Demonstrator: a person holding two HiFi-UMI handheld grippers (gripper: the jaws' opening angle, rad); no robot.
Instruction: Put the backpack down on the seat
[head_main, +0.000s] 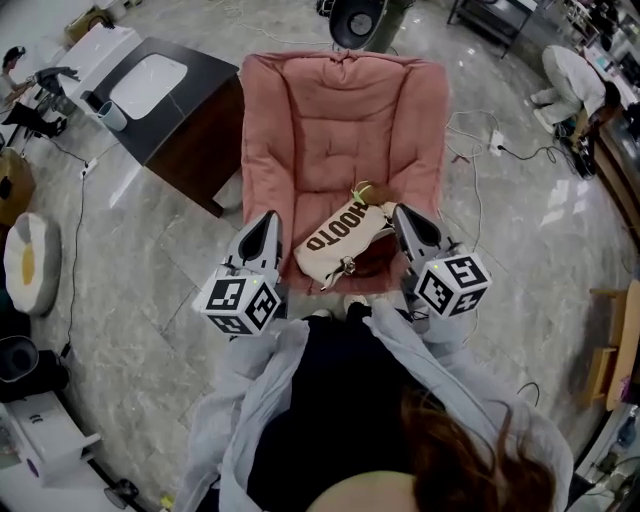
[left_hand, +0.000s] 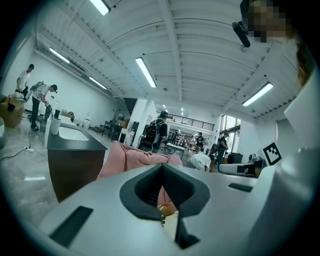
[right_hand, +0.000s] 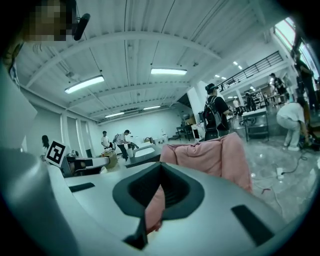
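A cream backpack (head_main: 335, 240) with dark lettering lies on its side across the front of the seat of a pink padded armchair (head_main: 340, 110). My left gripper (head_main: 270, 216) sits just left of the backpack, its jaws shut with nothing between them. Just right of the backpack is my right gripper (head_main: 398, 210), also shut and holding nothing. In the left gripper view the closed left gripper (left_hand: 161, 170) points at the pink armchair (left_hand: 135, 157). In the right gripper view the shut right gripper (right_hand: 160, 172) faces the armchair (right_hand: 210, 150) too.
A dark cabinet with a white basin top (head_main: 165, 95) stands left of the chair, a cup (head_main: 113, 115) on its corner. Cables (head_main: 480, 140) trail over the marble floor on the right. A person (head_main: 575, 85) crouches far right. A wooden stool (head_main: 610, 350) stands at the right edge.
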